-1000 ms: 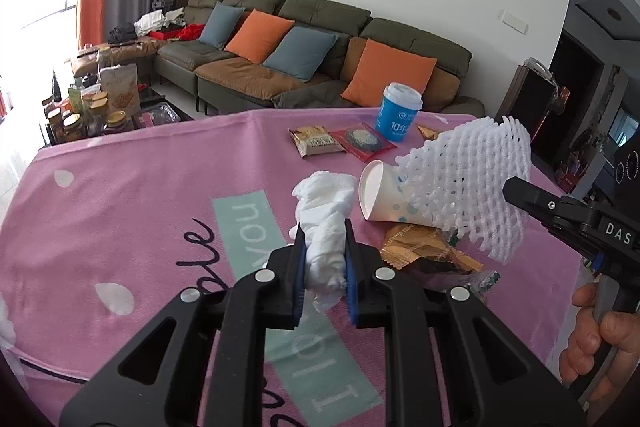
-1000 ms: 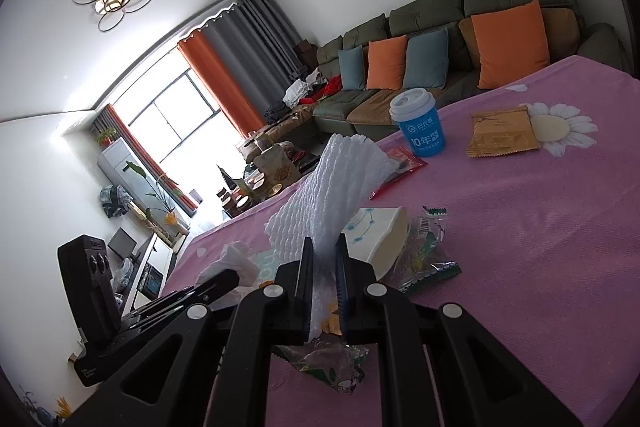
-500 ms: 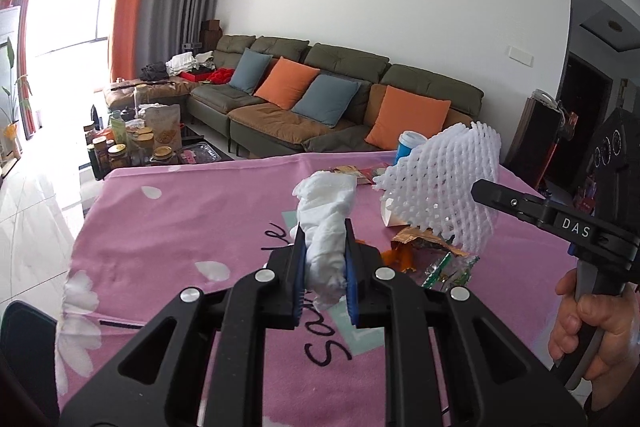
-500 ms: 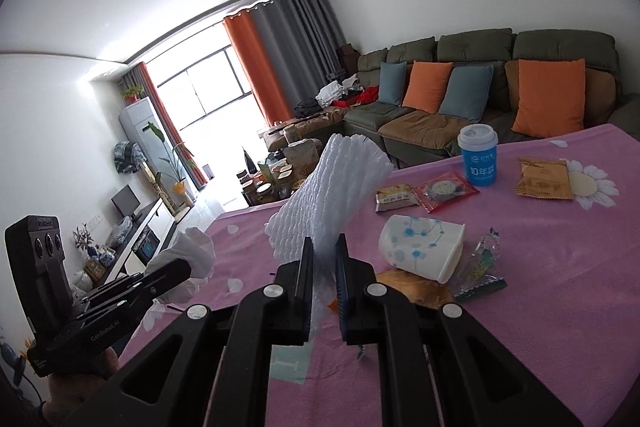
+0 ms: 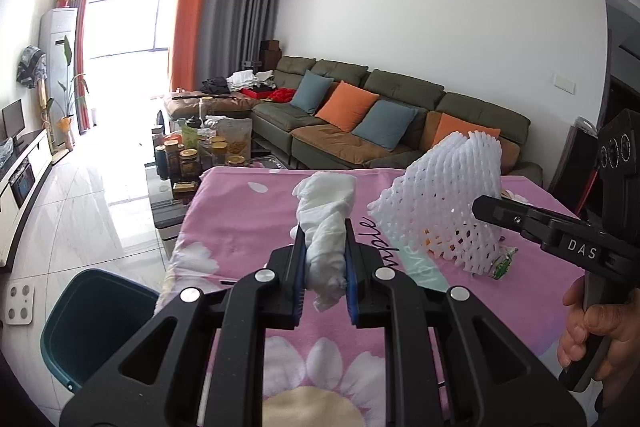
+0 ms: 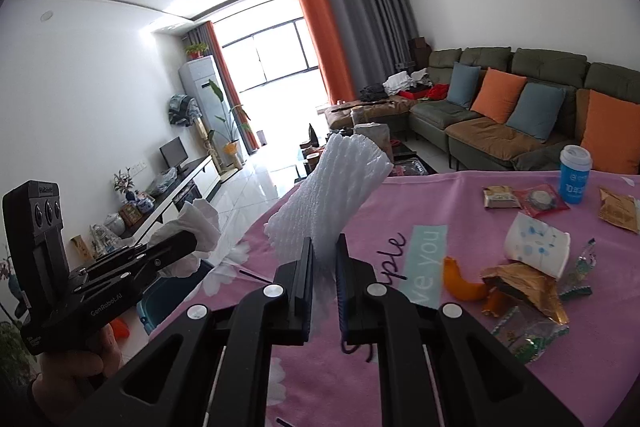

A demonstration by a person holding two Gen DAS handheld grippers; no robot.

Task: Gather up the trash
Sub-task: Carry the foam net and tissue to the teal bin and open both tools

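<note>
Left wrist | we see left hand-held gripper (image 5: 325, 267) clamping crumpled tissue (image 5: 326, 223) | right hand-held gripper (image 6: 323, 279) clamping foam net (image 6: 332, 199) above tabletop (image 6: 440, 367)

The right tool (image 5: 486, 207) carries "DAS" in white on its arm. The left tool (image 6: 188, 245) reads "GenRobot.AI" along its body. The pink cloth (image 6: 460, 195) on the surface shows "ple" and "ve you".

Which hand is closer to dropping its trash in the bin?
Probably the left. The left gripper, shut on the crumpled tissue, is nearest the table edge above the green bin. The right gripper, holding the foam net, sits farther over the table.
</note>
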